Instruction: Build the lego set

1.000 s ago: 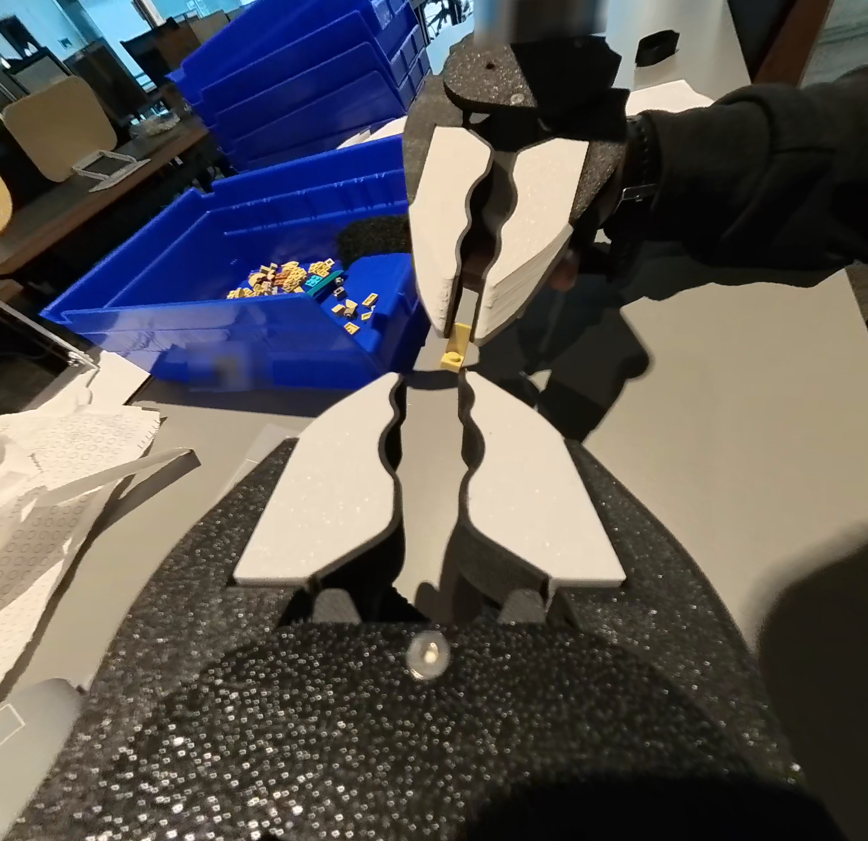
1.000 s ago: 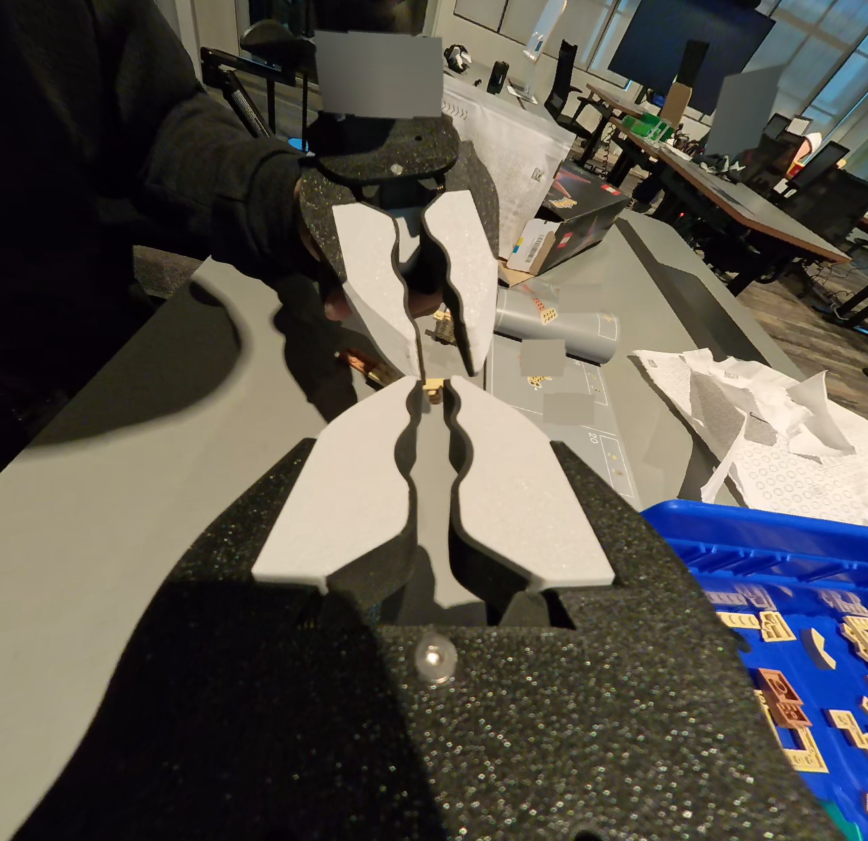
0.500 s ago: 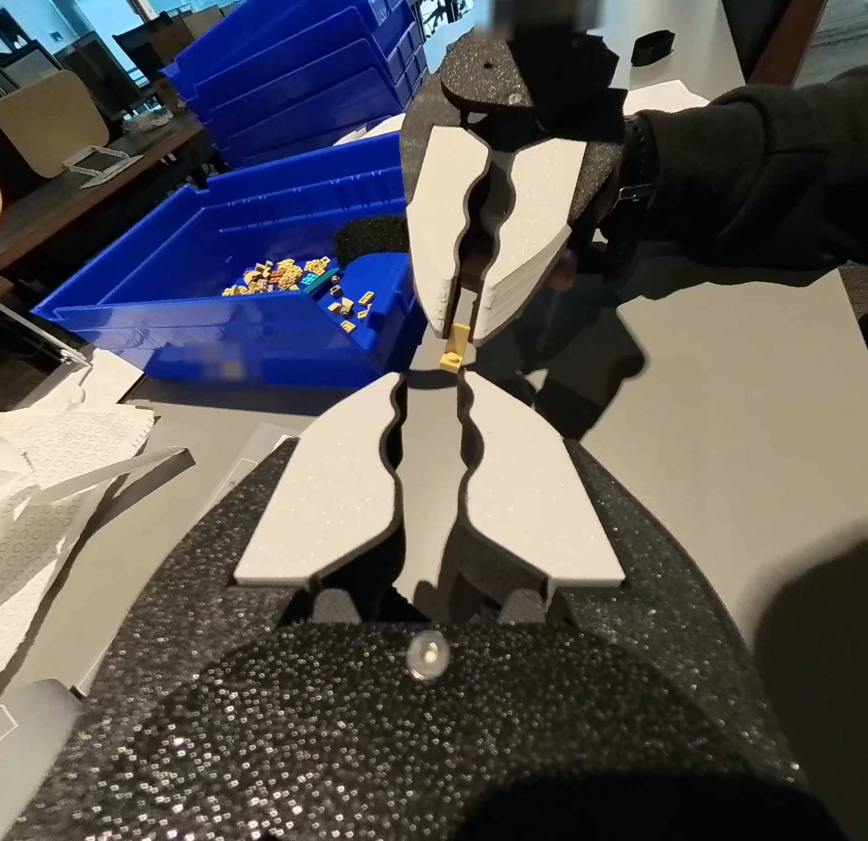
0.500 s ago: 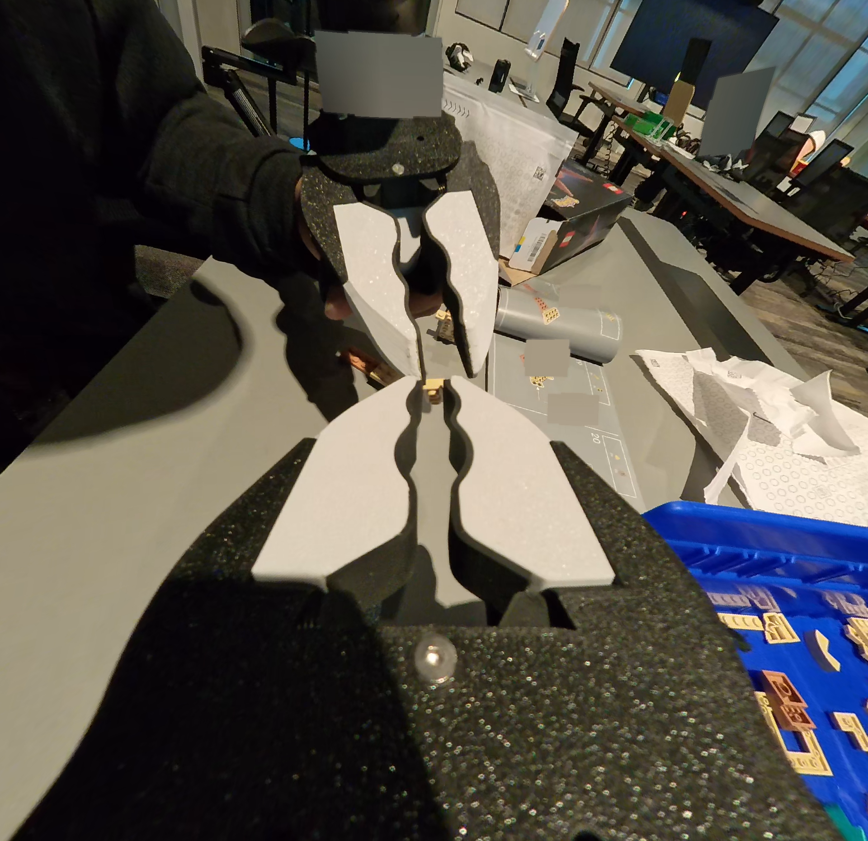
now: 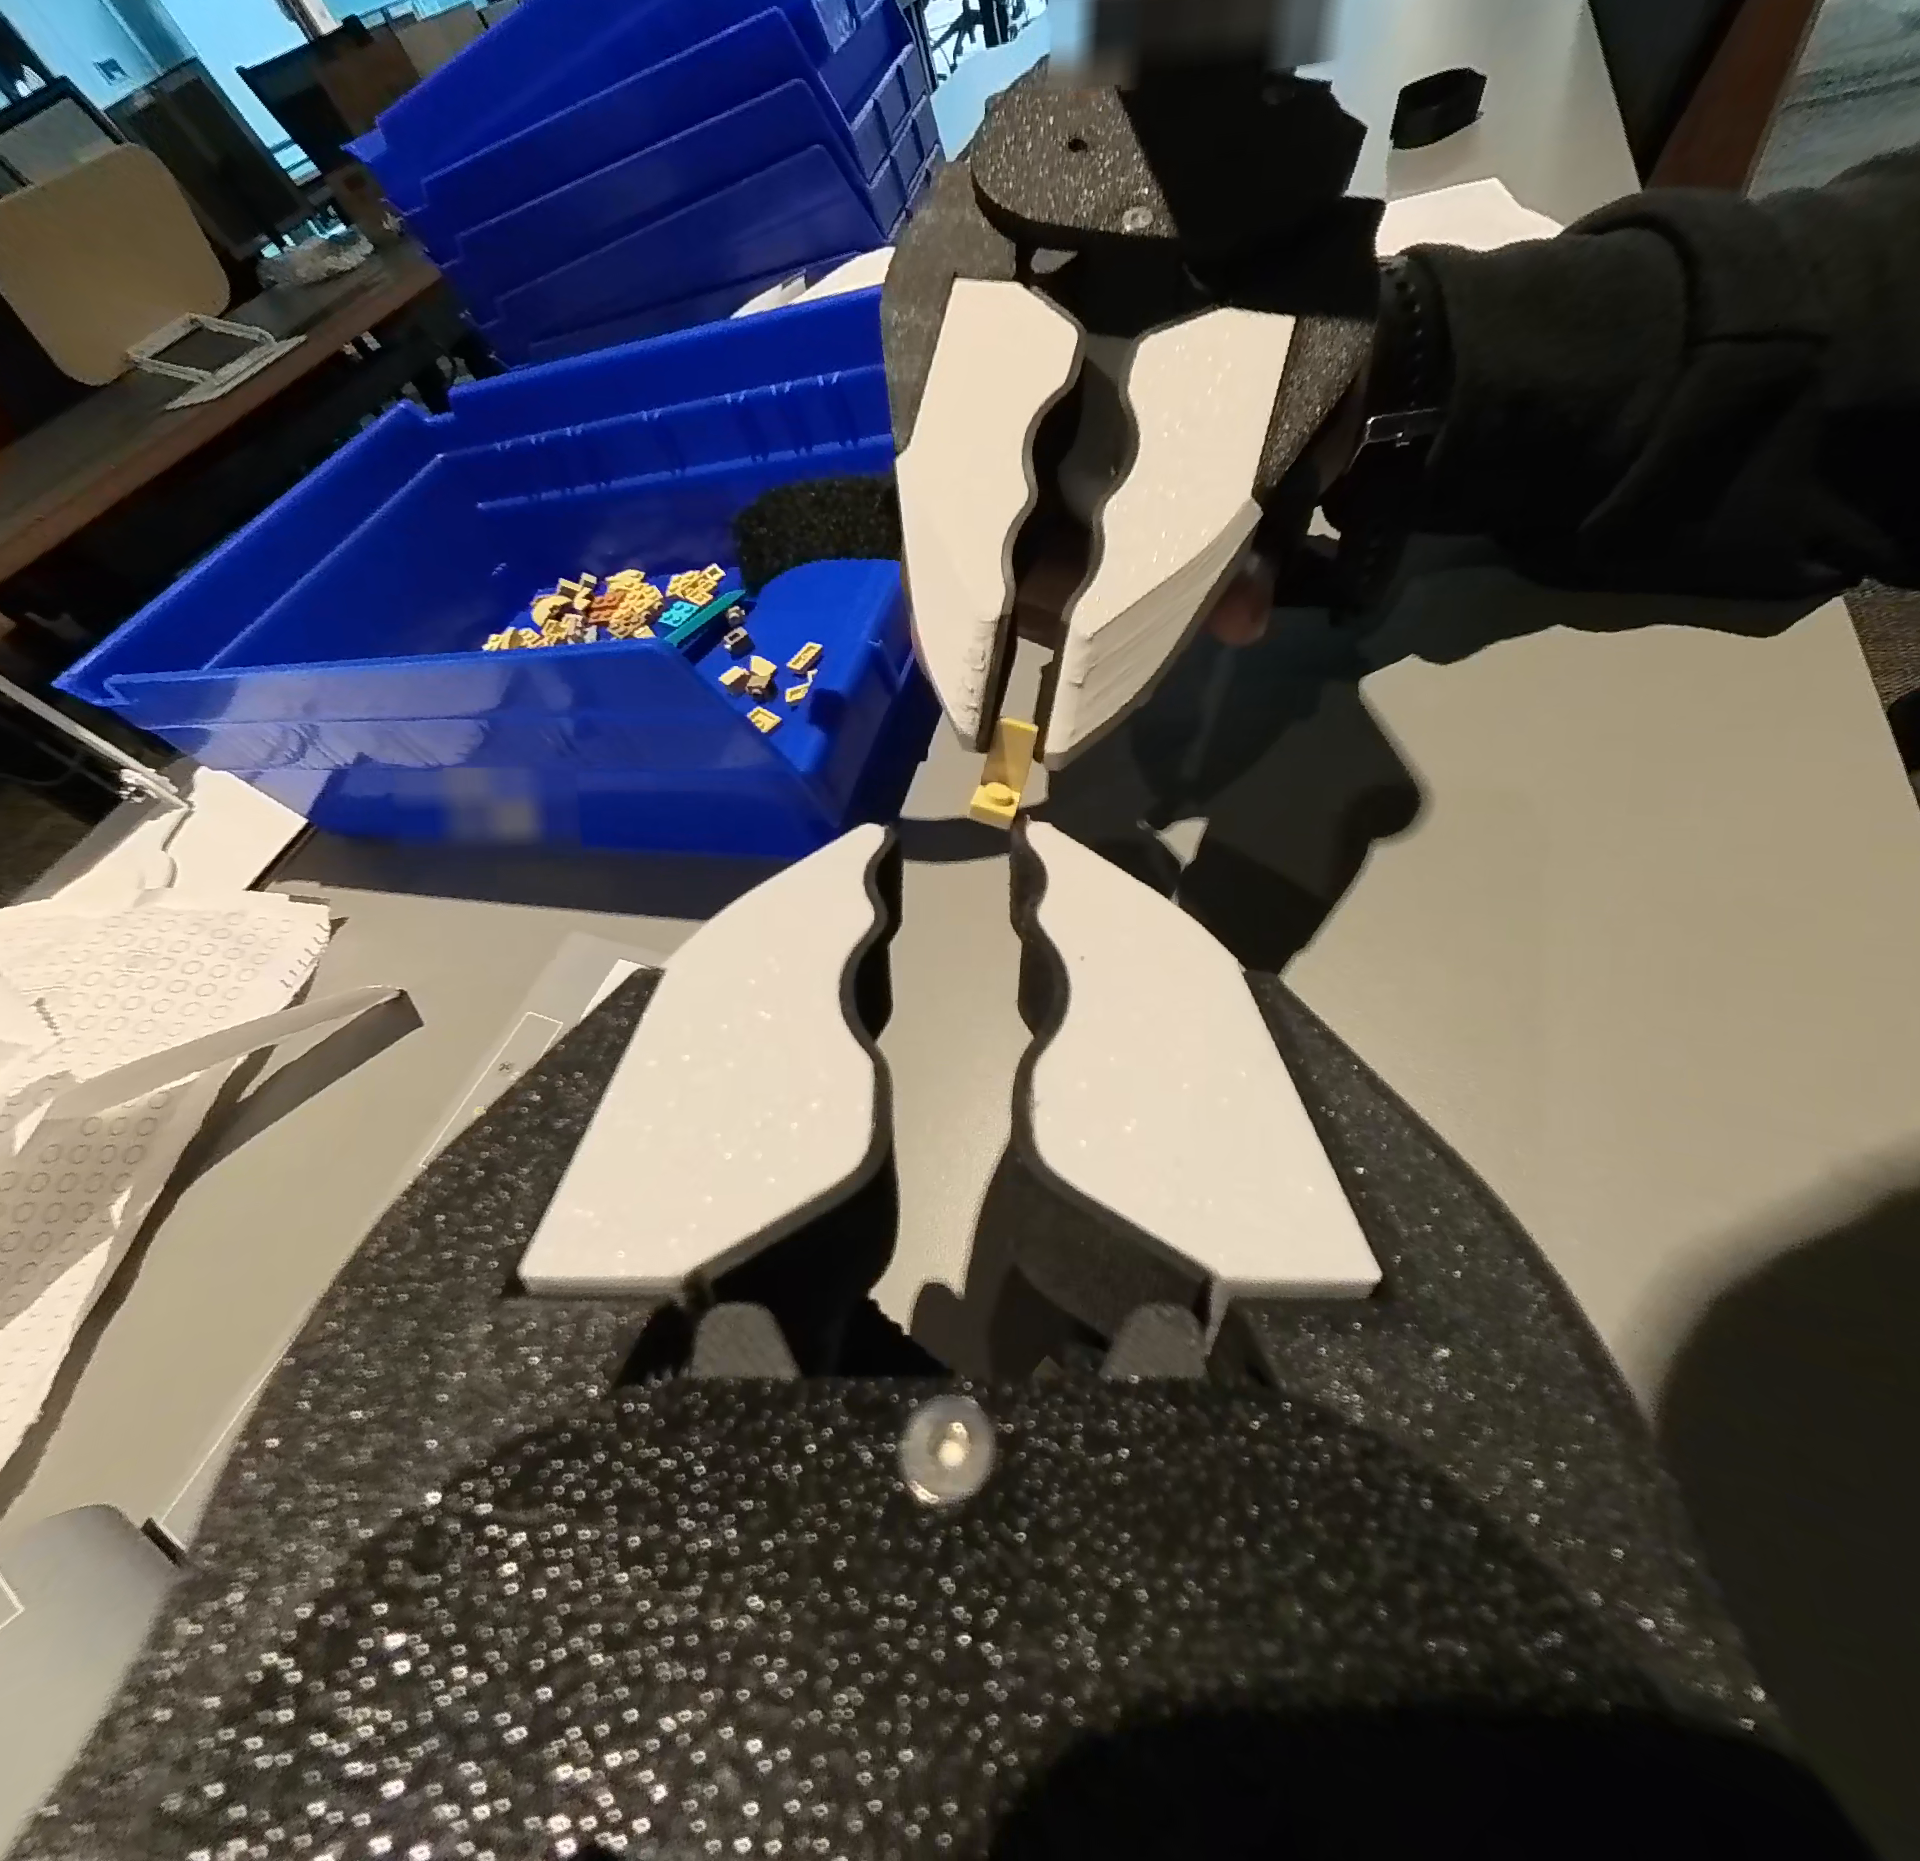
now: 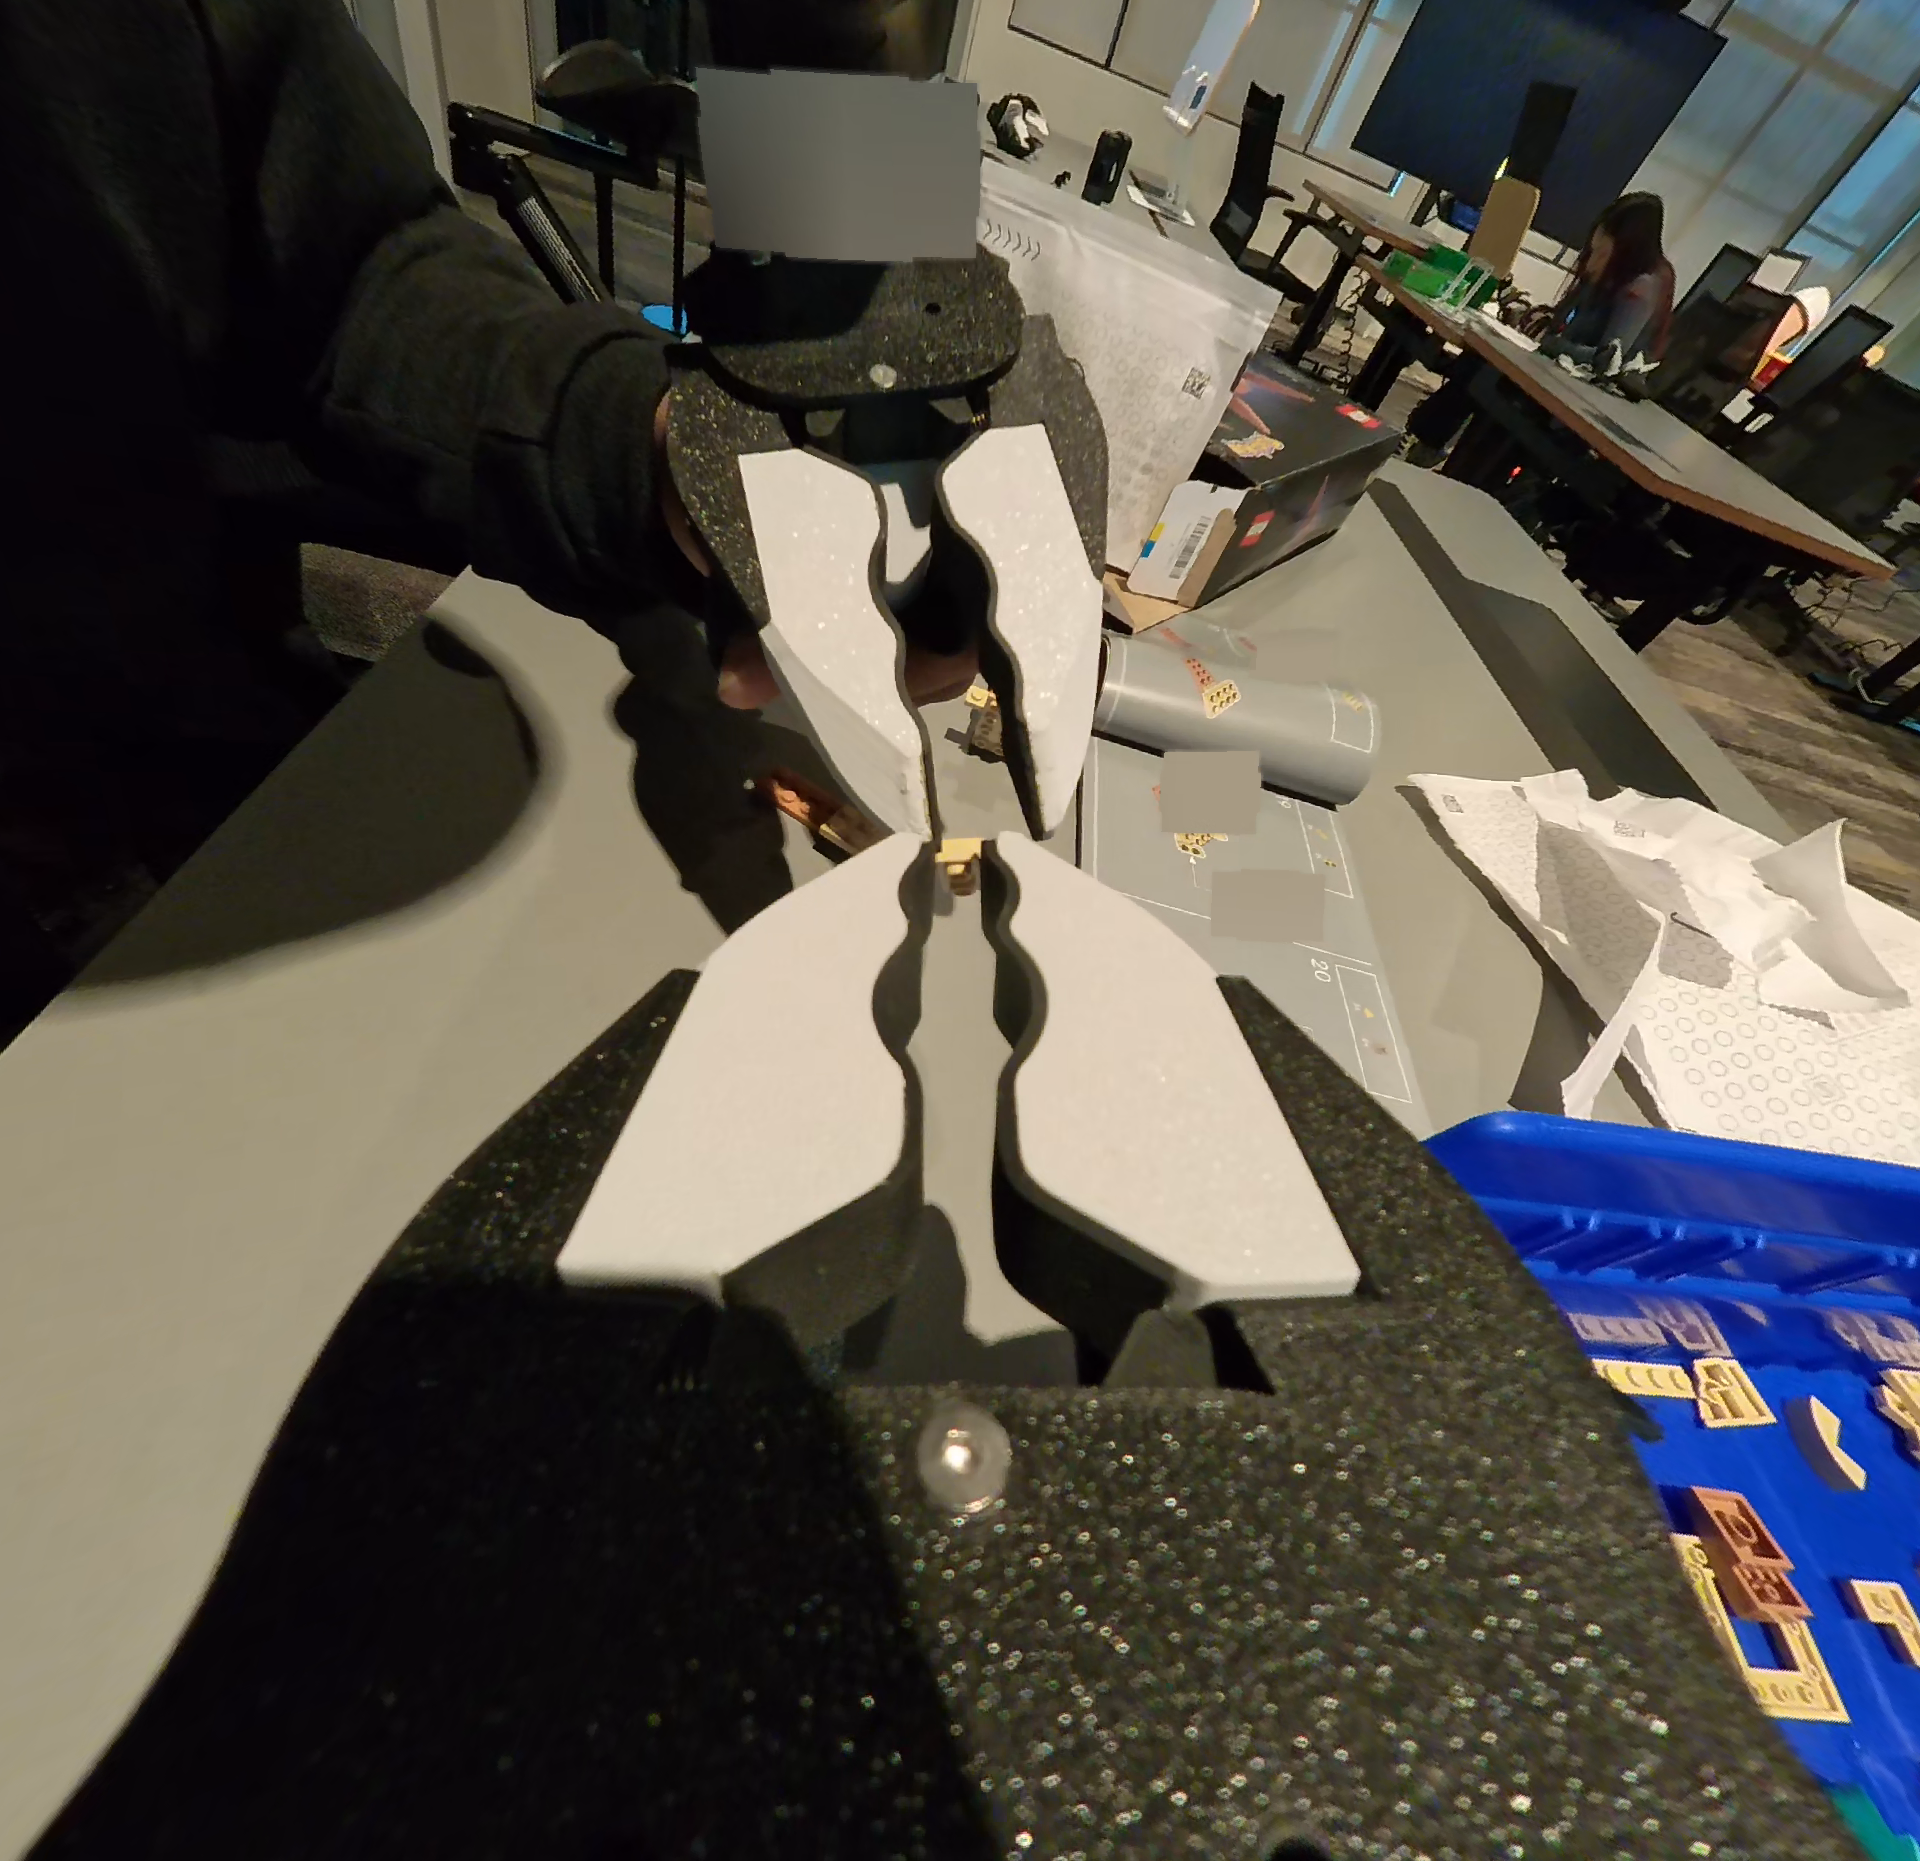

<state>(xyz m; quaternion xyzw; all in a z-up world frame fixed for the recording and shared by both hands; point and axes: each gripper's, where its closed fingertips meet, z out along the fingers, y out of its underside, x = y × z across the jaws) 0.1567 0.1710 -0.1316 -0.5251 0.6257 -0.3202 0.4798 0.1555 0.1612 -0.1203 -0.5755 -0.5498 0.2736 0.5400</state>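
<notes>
Above the grey bench (image 5: 1558, 928), the two hand-held grippers meet tip to tip. Seen from the left wrist view, the right hand-held gripper (image 5: 1013, 751) points down toward the camera, its grey fingers closed on a small yellow lego piece (image 5: 1006, 777) that sticks out below their tips; a studded plate forms its lower end. The left hand-held gripper (image 5: 956, 840) has its fingers parted by a clear gap, with the yellow piece just beyond its right fingertip; whether they touch cannot be told. From the right wrist view, the right hand-held gripper (image 6: 958, 861) pinches the same piece (image 6: 958, 864) at its tips, and the left hand-held gripper (image 6: 982, 819) comes down from above, one finger reaching the piece. A dark-sleeved person holds each tool. To the side a blue bin (image 5: 312, 689) holds loose tan lego bricks (image 5: 623, 611). Torn white bags (image 6: 1714, 938), a grey instruction booklet (image 6: 1247, 928) and a dark lego box (image 6: 1278, 502) lie on the bench.
</notes>
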